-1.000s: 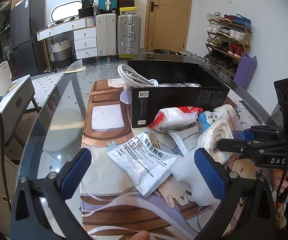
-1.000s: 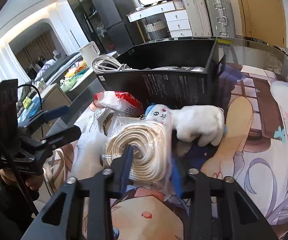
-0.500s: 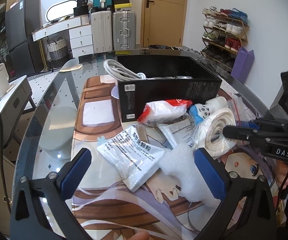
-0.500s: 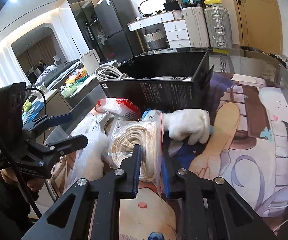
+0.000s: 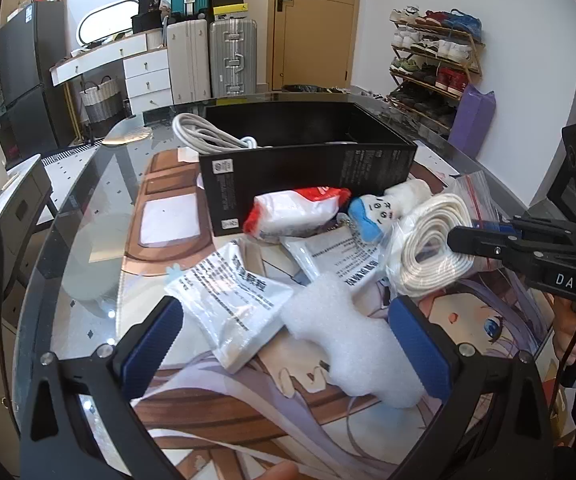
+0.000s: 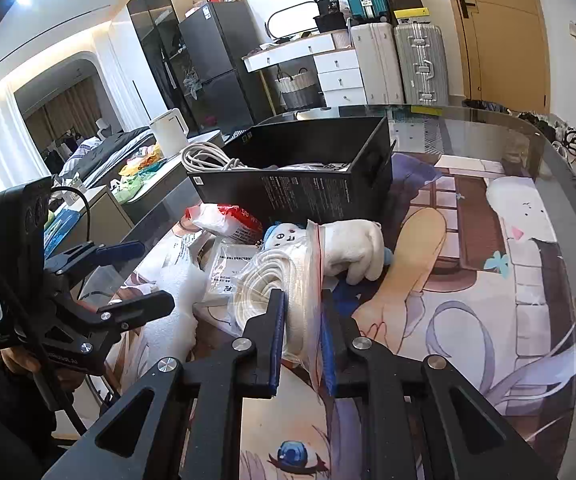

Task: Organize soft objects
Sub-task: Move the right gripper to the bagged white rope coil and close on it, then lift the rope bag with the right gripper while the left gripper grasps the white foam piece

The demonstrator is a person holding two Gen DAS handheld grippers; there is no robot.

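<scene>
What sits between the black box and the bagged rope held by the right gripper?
In the right wrist view, a plush toy lies between the black box and the bagged rope clamped in the right gripper.

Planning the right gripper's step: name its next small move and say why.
Probably lift and carry toward the black box. The right gripper has its jaws shut on the zip bag of coiled cord, which looks raised off the mat, and the open-topped box sits just beyond.

Right gripper closes, bag comes up

Right gripper jaws now narrower, pinching the zip bag of white cord; bag tilts upright off the desk mat.
</scene>
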